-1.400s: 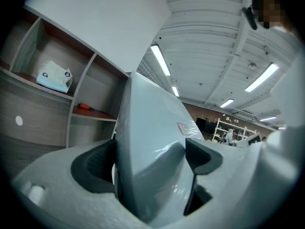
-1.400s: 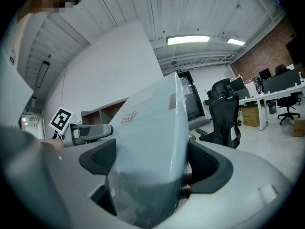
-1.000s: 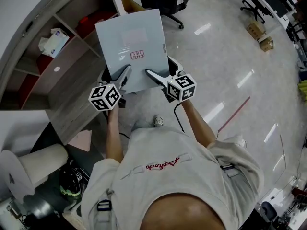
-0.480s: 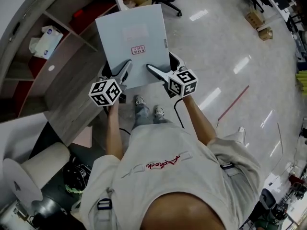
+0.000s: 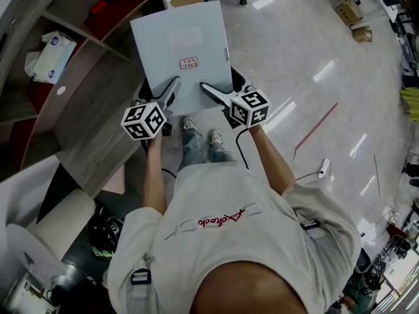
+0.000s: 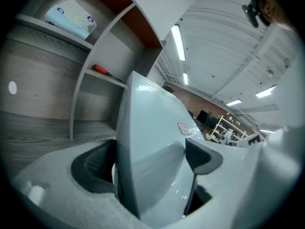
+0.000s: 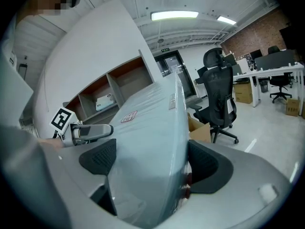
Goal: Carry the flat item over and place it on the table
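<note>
Flat pale-grey rectangular panel wrapped in clear film (image 5: 180,51), small red label on its face, held in mid-air above the glossy floor (image 5: 294,64). Left tool (image 5: 171,91) clamped on its near edge at 7 o'clock. Right tool (image 5: 204,90) clamped on the same edge at 5 o'clock. Grey wooden shelf unit (image 5: 91,90) at 9 o'clock, with a tissue pack (image 5: 42,56) on one shelf.

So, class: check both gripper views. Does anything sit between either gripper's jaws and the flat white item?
Nothing visible does. The left gripper and the right gripper each have their jaw pads pressed straight onto the flat item, one pad on each face, at the edge nearest the person.
</note>
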Motion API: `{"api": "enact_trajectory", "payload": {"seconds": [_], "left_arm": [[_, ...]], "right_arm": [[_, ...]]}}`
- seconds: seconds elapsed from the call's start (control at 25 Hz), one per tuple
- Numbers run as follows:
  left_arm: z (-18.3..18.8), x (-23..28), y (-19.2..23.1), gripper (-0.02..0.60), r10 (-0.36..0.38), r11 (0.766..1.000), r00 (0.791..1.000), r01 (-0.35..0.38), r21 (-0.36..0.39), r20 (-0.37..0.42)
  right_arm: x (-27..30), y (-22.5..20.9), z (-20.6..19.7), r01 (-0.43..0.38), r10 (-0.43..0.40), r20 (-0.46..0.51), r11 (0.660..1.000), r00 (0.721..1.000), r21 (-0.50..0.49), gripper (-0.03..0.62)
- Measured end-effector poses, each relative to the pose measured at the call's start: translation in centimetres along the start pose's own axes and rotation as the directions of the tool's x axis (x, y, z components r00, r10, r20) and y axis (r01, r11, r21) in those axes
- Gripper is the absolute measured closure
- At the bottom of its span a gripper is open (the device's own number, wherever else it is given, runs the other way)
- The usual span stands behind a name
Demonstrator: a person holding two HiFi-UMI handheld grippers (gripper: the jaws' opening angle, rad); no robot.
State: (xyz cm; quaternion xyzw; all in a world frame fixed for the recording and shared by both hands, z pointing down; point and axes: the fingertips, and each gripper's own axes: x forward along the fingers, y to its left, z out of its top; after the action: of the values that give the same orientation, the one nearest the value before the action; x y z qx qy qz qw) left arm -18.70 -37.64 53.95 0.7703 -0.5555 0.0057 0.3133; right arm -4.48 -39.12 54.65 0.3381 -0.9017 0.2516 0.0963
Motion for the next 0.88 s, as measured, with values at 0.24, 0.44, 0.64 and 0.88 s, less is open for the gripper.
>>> {"api": "enact_trajectory", "payload": {"seconds": [0.24, 0.44, 0.64, 0.88], "left_arm": [[-2.8, 0.8, 2.5, 0.115, 0.016, 0.999, 0.997, -0.018, -0.033, -0.072], [-5.6, 1.4, 4.3, 0.115, 0.022, 0.998, 0.990, -0.031, -0.063, -0.139], [-8.4, 2.3, 5.7, 0.115, 0.020, 0.995, 0.980, -0.040, -0.095, -0.198], [-11.3, 3.0, 7.1, 0.115, 0.026, 0.989, 0.969, -0.060, -0.134, -0.245]], "right_arm": [[1.7, -0.5, -3.3, 0.015, -0.012, -0.059, 0.998, 0.998, 0.055, 0.117], [2.6, -1.1, -6.4, 0.036, -0.025, -0.109, 0.994, 0.994, 0.106, 0.117], [3.3, -2.0, -9.4, 0.061, -0.037, -0.160, 0.987, 0.986, 0.150, 0.117], [4.0, -2.9, -12.1, 0.076, -0.037, -0.215, 0.981, 0.976, 0.176, 0.117]]}}
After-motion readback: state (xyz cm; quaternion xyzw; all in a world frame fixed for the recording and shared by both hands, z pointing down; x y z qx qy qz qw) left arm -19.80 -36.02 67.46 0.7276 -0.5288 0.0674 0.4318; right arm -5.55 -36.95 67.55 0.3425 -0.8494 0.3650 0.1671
